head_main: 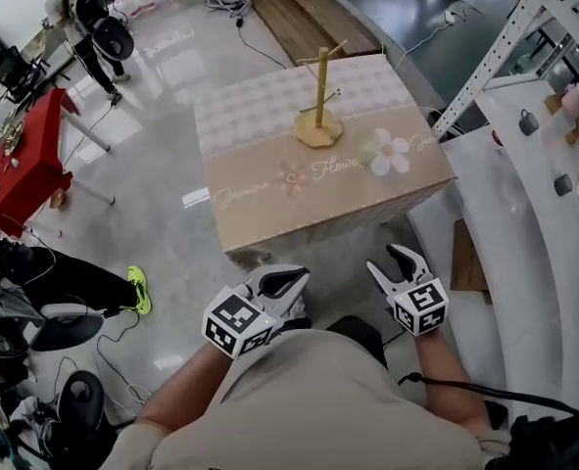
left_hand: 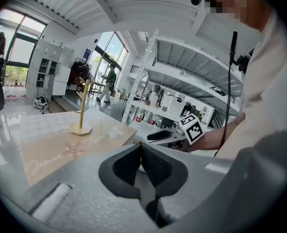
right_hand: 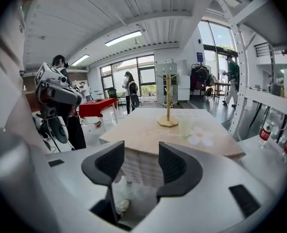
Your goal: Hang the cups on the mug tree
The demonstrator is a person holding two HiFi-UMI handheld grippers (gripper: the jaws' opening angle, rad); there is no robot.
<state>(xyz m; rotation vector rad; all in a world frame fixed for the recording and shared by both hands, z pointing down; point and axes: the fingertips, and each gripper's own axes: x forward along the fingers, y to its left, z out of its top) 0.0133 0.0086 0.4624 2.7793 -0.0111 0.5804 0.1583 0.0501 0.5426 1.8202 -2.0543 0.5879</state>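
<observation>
Up at 12 o'clock in the head view, the mug tree [head_main: 318,116] stands upright on the flower-printed table [head_main: 269,194], well apart from both tools, which hang low and close to the person's body: the left gripper [head_main: 279,284] at 7 o'clock and the right gripper [head_main: 399,265] at 5 o'clock. No cup can be made out from up here. In the left gripper view, the left gripper [left_hand: 141,147] has its jaws pressed together with nothing between them, and the mug tree [left_hand: 82,110] sits off at 10 o'clock on the table [left_hand: 56,144]. In the right gripper view, the right gripper [right_hand: 141,154] has its jaws parted and empty, framing the table [right_hand: 148,135]. The mug tree [right_hand: 168,106] is at 12 o'clock, with a pale translucent cup [right_hand: 185,125] just beside its base, toward 3 o'clock. The step in hand looks like the reach for that cup. The parted right tool is the better placed. It should come in level, close on the cup's wall and leave the handle side free for a peg; whether the cup has a handle cannot be told from here.
</observation>
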